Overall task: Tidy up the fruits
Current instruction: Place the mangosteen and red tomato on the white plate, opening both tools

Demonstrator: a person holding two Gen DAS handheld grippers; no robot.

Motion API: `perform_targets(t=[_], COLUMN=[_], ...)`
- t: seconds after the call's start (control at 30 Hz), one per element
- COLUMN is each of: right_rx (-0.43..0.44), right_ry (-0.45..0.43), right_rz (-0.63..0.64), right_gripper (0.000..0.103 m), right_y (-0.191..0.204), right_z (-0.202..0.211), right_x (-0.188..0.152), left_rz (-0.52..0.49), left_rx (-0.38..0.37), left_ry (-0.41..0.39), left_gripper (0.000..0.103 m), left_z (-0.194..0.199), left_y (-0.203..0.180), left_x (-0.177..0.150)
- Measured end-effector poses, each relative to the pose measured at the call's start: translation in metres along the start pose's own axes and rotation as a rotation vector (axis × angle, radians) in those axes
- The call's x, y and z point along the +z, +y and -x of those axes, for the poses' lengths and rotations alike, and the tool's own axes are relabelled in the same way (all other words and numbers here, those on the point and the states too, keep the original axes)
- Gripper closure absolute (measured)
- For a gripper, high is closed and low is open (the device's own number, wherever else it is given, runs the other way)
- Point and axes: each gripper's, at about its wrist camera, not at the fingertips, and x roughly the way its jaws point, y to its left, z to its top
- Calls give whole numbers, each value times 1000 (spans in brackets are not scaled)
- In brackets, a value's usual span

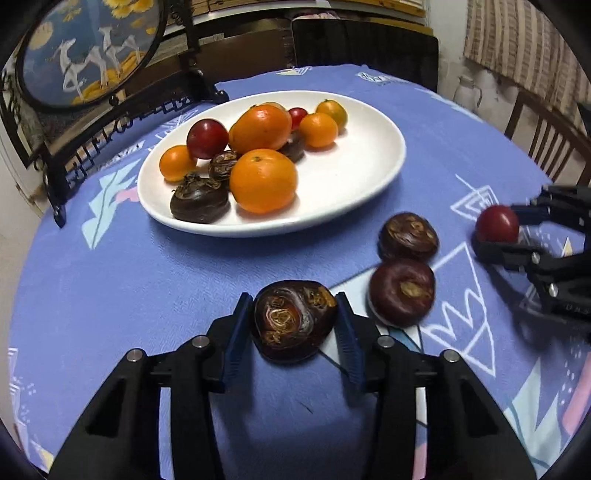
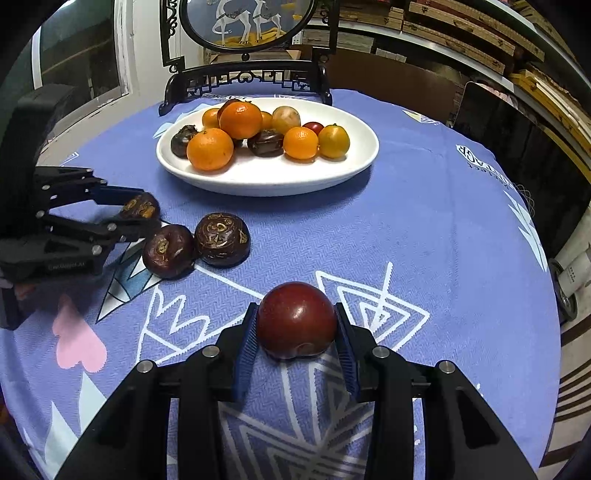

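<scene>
My left gripper (image 1: 293, 325) is shut on a dark brown water chestnut (image 1: 294, 319) just above the blue tablecloth. My right gripper (image 2: 295, 328) is shut on a dark red plum (image 2: 296, 320) low over the cloth. Each gripper shows in the other's view: the right one (image 1: 496, 229) at the right, the left one (image 2: 140, 218) at the left. Two more water chestnuts (image 1: 402, 295) (image 1: 408, 236) lie side by side on the cloth between the grippers, seen also in the right wrist view (image 2: 168, 251) (image 2: 221, 239). A white oval plate (image 1: 354, 184) (image 2: 354, 162) holds several oranges, plums and chestnuts.
A black carved stand with a round painted screen (image 1: 92, 48) (image 2: 247, 22) stands behind the plate. Wooden chairs (image 1: 546, 136) and shelves (image 2: 461, 33) surround the round table. The table edge (image 2: 554, 295) curves close on the right.
</scene>
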Motion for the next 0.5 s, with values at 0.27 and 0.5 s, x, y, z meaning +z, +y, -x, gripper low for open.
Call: perform_targets(t=[0.27,0.5], right_rx=[12,67], right_ry=[-30,-63], right_rz=[-5,7], right_gripper=[63,63], right_y=[8,27], right_z=[20,47], right_x=[-1,-5], left_rz=[-54,-24], left_rx=[18,52], left_ry=[-34,-56], left_gripper=[59,59], left_z=[31,54], left_y=[-20,-20], left_x=[-10,-13])
